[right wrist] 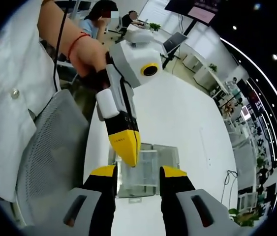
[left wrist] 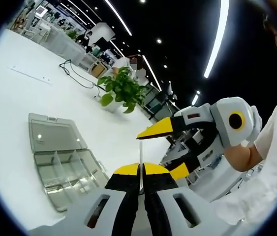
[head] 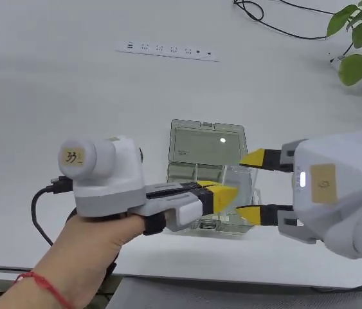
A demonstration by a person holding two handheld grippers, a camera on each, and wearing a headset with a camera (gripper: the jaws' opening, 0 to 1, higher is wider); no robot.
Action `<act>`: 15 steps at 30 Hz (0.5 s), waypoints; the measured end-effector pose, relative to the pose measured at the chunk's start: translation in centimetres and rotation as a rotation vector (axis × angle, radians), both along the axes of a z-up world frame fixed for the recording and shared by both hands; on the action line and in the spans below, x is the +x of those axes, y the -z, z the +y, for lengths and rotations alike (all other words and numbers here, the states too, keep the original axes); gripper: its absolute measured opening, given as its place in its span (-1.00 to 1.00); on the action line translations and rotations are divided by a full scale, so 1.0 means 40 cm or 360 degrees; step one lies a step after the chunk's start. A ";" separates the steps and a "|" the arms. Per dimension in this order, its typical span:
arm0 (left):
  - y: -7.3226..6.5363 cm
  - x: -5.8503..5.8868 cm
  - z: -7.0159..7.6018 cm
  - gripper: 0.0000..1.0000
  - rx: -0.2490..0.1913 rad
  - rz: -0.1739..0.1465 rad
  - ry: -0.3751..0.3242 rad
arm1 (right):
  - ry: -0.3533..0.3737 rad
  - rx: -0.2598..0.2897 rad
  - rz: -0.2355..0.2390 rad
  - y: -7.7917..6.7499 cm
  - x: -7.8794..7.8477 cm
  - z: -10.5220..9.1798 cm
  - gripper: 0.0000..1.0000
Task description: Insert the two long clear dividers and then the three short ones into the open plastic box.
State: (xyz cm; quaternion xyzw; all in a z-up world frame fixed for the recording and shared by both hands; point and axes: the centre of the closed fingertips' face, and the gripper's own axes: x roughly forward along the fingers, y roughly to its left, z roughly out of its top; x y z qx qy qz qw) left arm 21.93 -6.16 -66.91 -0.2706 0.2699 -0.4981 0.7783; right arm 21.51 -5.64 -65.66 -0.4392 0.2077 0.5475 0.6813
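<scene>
The open clear plastic box lies on the white table with its lid folded back. Clear dividers stand in its base. My left gripper hovers over the near right part of the box, shut on a thin clear divider, which appears edge-on in the left gripper view. My right gripper faces it from the right, open. Its two yellow fingers stand either side of the divider without touching it. The left gripper reaches down between them.
A white power strip lies at the far side of the table, with a black cable and a potted plant at the far right. The table's front edge is close below the box. A mesh chair stands by it.
</scene>
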 end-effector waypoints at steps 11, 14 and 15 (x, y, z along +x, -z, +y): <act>-0.049 -0.058 -0.012 -1.00 0.0144 -0.0581 0.0371 | -0.0068 0.0319 0.0559 -0.090 -0.014 -0.014 -0.51; -0.065 -0.067 -0.018 -1.00 0.0132 -0.0672 0.0423 | -0.0133 0.0329 0.0650 -0.100 -0.021 -0.014 -0.59; -0.066 -0.069 -0.017 -1.00 0.0135 -0.0680 0.0427 | -0.0145 0.0325 0.0674 -0.099 -0.026 -0.014 -0.62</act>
